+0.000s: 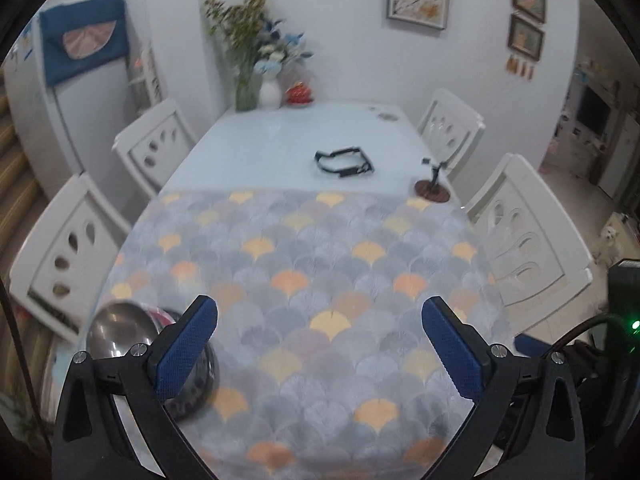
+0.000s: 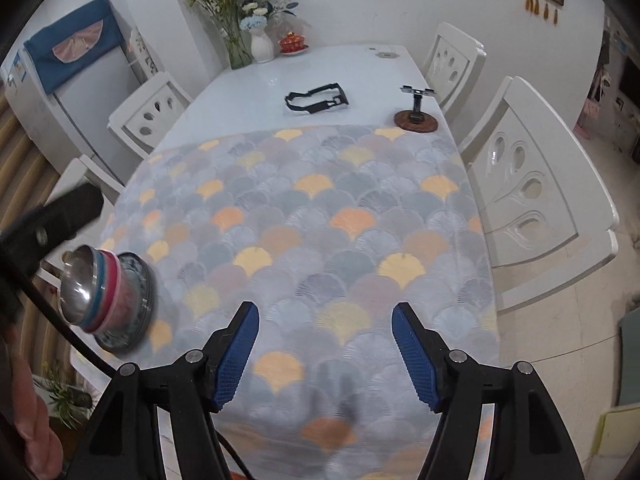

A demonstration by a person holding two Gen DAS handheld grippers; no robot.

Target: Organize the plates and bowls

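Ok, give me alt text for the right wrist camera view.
The right gripper, empty and still opening, hangs over a fan-patterned tablecloth. At the cloth's left edge stands a stack of bowls, steel one on top, on a dark plate. White chairs flank the table.

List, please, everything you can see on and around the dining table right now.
Stack of bowls on patterned plates: one, steel bowl on top, blue and pink below, near-left table edge.
Scallop-patterned cloth: one, grey and orange, near half of table.
Black strap frame: one, bare white tabletop.
Round wooden stand: one, brown, right of the strap.
Flower vases: two, far-left corner.
Red lidded dish: one, beside the vases.
White chairs: four, two per side.
Left gripper: open, empty.
Right gripper: open, empty.
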